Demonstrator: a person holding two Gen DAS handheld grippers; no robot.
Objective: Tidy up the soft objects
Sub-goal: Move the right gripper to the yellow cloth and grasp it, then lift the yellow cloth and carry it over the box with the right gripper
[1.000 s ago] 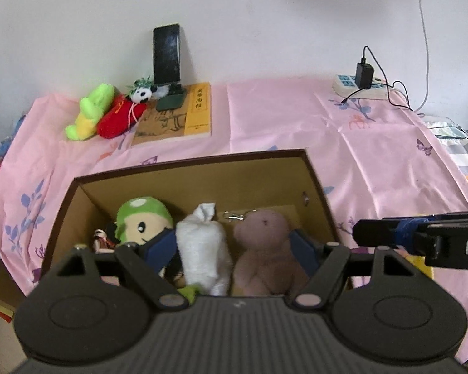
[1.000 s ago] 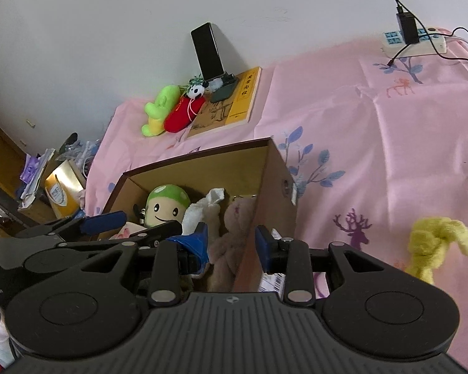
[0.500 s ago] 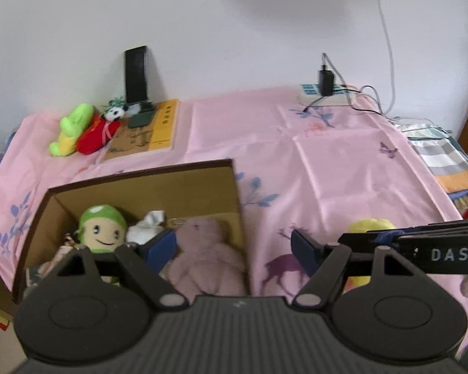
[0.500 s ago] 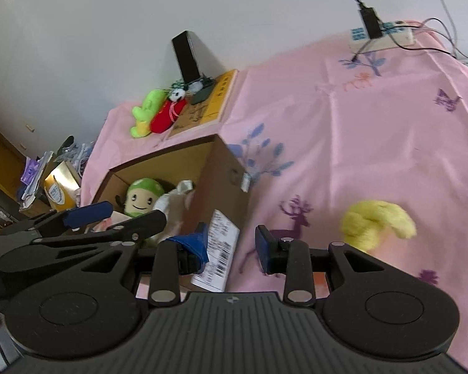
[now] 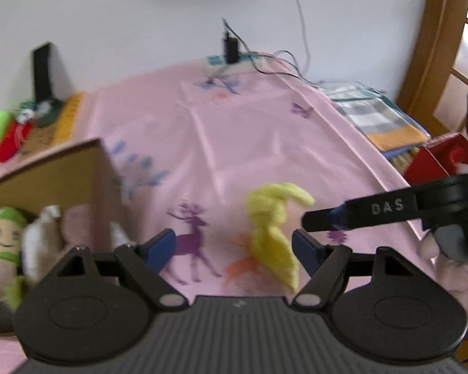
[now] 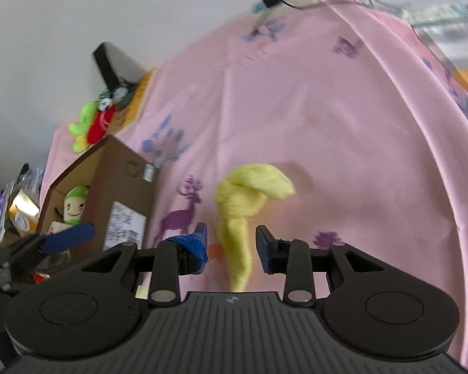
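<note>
On the pink cloth point(image 6: 343, 131) ahead of me lies the yellow soft toy point(image 6: 249, 199), well to the right of the cardboard box point(image 6: 121, 187); my right gripper point(image 6: 231, 243) has its jaws parted on either side of the toy's lower end, gripping nothing; my left gripper point(image 5: 234, 247) is spread wide and empty, with the toy just inside its right finger; inside the box I see the green-capped doll point(image 5: 4, 233), a white plush point(image 5: 40, 243) and a pinkish bear point(image 5: 78, 221), blurred.
</note>
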